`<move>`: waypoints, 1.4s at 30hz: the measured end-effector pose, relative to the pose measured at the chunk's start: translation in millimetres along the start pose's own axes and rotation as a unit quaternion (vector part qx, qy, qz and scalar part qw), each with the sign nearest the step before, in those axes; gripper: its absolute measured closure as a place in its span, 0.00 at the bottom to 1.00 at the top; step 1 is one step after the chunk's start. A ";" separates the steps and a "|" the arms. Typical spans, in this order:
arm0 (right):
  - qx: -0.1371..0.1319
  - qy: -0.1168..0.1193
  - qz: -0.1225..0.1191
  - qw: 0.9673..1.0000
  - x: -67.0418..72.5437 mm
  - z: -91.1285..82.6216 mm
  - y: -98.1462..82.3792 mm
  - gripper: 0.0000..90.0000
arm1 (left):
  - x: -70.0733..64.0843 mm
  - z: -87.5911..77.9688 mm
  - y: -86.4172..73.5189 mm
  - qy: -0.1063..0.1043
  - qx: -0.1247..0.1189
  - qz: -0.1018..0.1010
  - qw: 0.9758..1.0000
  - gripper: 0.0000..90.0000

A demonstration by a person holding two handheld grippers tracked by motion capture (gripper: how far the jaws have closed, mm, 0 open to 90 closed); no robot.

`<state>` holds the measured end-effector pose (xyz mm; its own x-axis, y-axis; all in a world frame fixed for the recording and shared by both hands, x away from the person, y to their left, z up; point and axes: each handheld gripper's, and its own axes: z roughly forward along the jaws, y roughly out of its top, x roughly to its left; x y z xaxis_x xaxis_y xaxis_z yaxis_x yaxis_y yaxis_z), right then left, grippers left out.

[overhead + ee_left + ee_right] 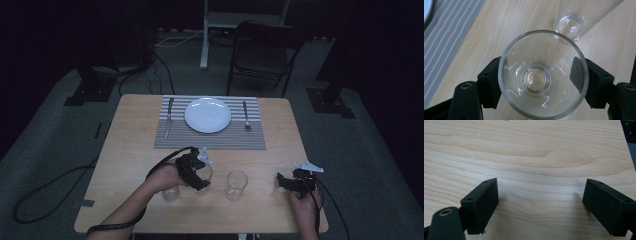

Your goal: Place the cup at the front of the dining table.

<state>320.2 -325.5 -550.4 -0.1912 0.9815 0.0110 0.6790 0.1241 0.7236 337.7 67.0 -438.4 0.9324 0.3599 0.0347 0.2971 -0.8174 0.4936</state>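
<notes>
The glass (543,75) in the left gripper (537,82) is clear, empty and round, with a thick base; its rim faces the left gripper view's camera. The two black jaws press on its wall from both sides, so the left gripper pinches this glass. In the high view it is on the near side of the placemat (210,142), above the wooden table (130,130).

The left forearm comes in from the near edge, its hand (162,179) around the gripper. The right gripper (295,182) is well to the right of the placemat's near edge, low over bare wood, its jaws spread wide apart with nothing between them.

I count three glasses: the held one, one (170,192) just beside the left hand, and one (236,185) between the grippers. On the placemat lie one plate (208,115), one knife (169,118) and one fork (246,116).
</notes>
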 end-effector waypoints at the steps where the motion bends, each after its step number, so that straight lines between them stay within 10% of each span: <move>1: 0.000 0.000 0.000 1.000 0.0 0.0 0.0 0.15 | 2.0 -1.4 0.8 0.000 -0.002 -0.002 1.000 0.33; 25: 0.000 0.000 0.001 1.000 0.1 -0.1 0.0 0.15 | 63.2 -19.8 7.1 0.048 -0.017 -0.065 0.997 0.33; 42: 0.000 -0.001 0.001 1.000 0.0 -0.2 -0.1 0.15 | 120.6 -23.4 -7.8 0.107 -0.024 -0.158 0.981 0.32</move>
<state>320.1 -325.5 -550.3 -0.1881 0.9821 0.0116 0.6795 0.1216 0.7235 443.0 127.2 -417.7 0.7293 0.6821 0.0530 0.5491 -0.6298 0.5494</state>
